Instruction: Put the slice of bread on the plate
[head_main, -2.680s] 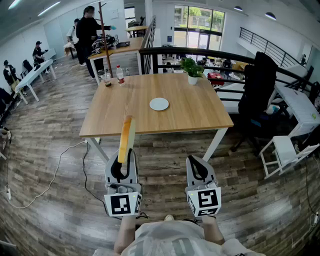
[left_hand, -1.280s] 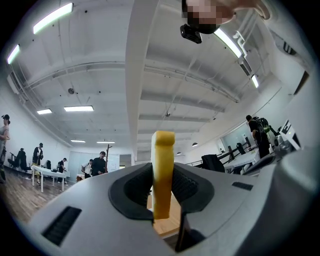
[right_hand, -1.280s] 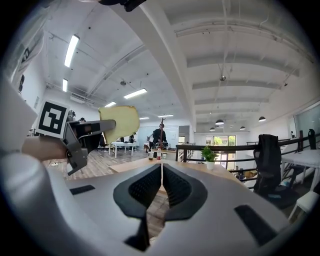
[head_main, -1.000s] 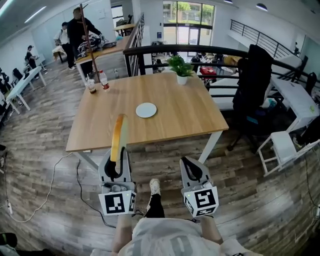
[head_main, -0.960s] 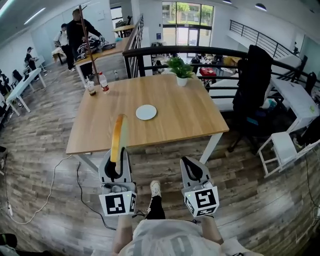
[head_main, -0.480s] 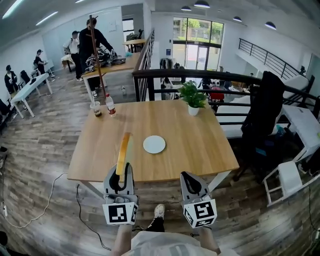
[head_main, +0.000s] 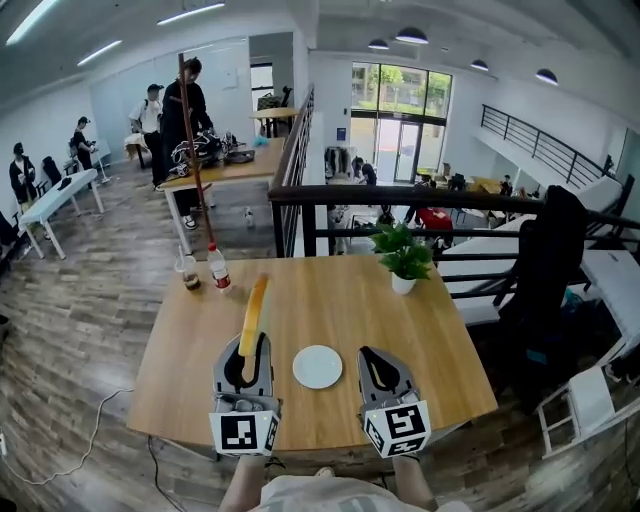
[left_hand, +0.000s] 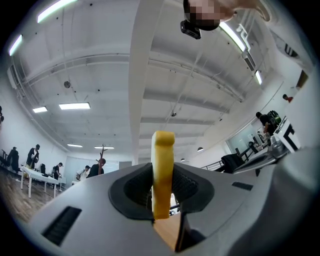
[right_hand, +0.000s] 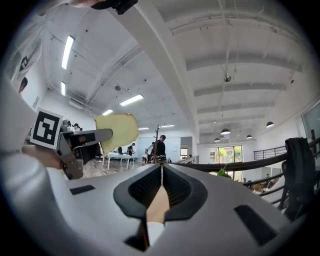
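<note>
Wooden table (head_main: 400, 320) fills the head view's middle, with both grippers over its near edge. The left gripper (head_main: 248, 348), at 7 o'clock, clamps the bread (head_main: 253, 310) by its lower end, upright and edge-on, probably so it carries without flopping. The right gripper (head_main: 370, 355), at 5 o'clock, is closed on nothing, seemingly just kept aside. The plate (head_main: 318, 367) lies bare between them, at the bread's 4 o'clock.

Room was brightly, evenly lit, daylight from tall glass windows (head_main: 390, 95), long white ceiling strip lights (right_hand: 66, 51) glared, edges bowed by fisheye, corners blackened
</note>
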